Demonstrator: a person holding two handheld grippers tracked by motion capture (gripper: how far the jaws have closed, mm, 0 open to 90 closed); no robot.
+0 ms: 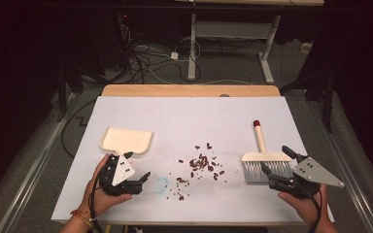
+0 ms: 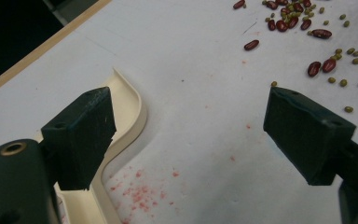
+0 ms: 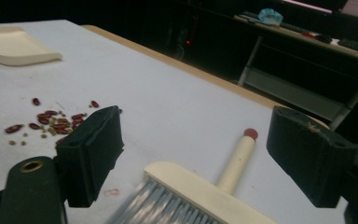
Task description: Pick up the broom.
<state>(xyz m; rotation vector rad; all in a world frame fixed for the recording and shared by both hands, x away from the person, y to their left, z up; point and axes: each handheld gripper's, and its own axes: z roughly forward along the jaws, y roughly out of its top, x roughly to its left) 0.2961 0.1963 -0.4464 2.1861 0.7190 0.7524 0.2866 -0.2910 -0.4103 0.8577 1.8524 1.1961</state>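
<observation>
Brush (image 1: 263, 160) lies flat near the right bench (image 1: 184, 116) edge, bristles toward the person; dustpan (image 1: 126, 140) at left, scattered beans (image 1: 201, 165) between. Both look like light, stiff plastic, so best taken by the brush's slim handle and the pan's rear lip; beans are small, hard and likely to roll. Left hand-held gripper (image 1: 143, 177) and right hand-held gripper (image 1: 274, 160) both gape, empty; open bench beyond the beans, front edge close.

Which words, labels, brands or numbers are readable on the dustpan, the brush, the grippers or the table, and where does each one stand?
None: the dustpan, the brush, both grippers and the table carry no readable text, label or number.
</observation>
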